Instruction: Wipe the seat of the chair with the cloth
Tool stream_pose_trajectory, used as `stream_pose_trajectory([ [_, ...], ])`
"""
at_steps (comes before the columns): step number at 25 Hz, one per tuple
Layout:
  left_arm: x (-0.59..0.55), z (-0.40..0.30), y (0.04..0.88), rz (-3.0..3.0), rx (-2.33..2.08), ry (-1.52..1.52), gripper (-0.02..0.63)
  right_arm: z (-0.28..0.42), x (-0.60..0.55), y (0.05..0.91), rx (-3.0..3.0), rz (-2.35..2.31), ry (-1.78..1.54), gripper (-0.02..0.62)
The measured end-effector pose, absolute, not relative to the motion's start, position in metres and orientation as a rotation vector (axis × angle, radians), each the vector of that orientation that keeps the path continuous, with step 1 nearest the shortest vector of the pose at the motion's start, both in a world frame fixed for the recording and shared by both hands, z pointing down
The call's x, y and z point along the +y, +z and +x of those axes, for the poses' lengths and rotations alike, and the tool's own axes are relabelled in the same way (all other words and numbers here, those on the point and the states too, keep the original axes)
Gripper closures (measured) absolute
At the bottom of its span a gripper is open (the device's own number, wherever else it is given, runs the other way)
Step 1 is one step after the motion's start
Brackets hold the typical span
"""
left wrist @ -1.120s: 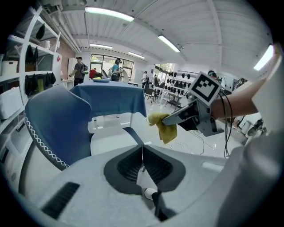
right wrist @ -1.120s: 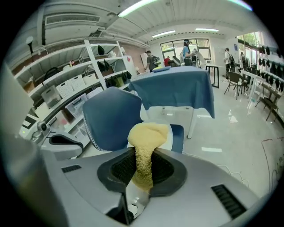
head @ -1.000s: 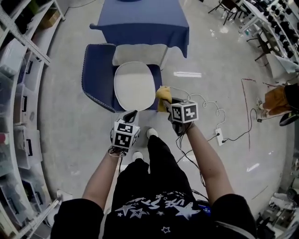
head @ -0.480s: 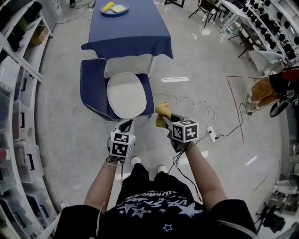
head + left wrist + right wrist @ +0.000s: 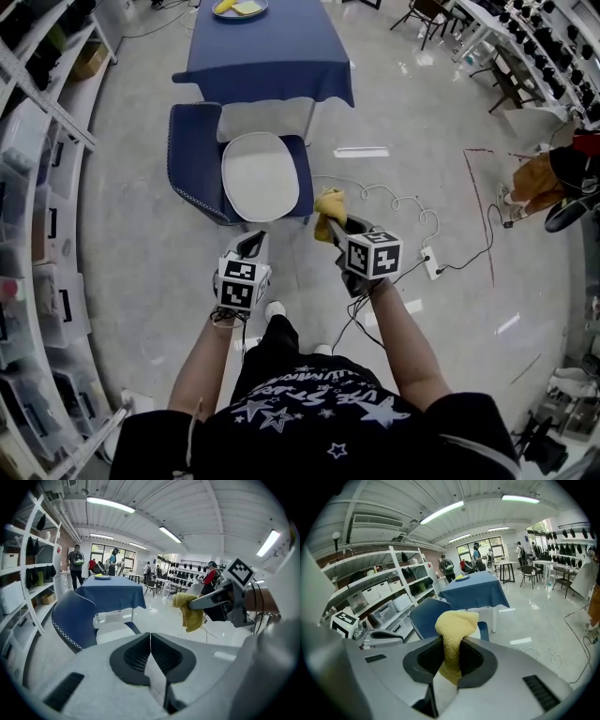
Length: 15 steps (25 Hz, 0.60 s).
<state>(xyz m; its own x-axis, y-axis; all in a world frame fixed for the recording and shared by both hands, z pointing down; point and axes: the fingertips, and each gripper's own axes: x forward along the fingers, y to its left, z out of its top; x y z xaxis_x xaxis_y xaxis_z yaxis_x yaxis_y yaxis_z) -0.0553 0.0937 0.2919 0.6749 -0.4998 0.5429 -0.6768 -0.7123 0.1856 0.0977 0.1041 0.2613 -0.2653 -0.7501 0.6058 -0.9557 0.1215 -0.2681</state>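
Ahead at 12 o'clock, chair seat (image 5: 266, 174); right gripper (image 5: 330, 225) clamps yellow cloth (image 5: 328, 202), left gripper (image 5: 253, 242) jaws together, empty. Lay cloth flat, overlap strokes.

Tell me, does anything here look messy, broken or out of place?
Only the loose white cable snaking towards a white power strip, beside the blue chair with the white oval seat, looks untidy: a possible trip hazard. The chair stands upright; nothing looks spilled.

Long white ceiling strip lights (image 5: 108, 504) are glowing over a glossy pale grey floor (image 5: 131, 244). White metal storage shelves (image 5: 33, 216) are lining the left; a blue-clothed table (image 5: 267, 56) is standing far.
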Motion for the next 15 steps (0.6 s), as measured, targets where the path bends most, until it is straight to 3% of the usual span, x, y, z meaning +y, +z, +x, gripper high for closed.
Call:
stream_pose_trajectory([
  [15,0.197,-0.014,0.24,2.595,-1.042,0.588,0.584,0.141,0.207,0.214,-2.224,1.688,0.783,0.525],
])
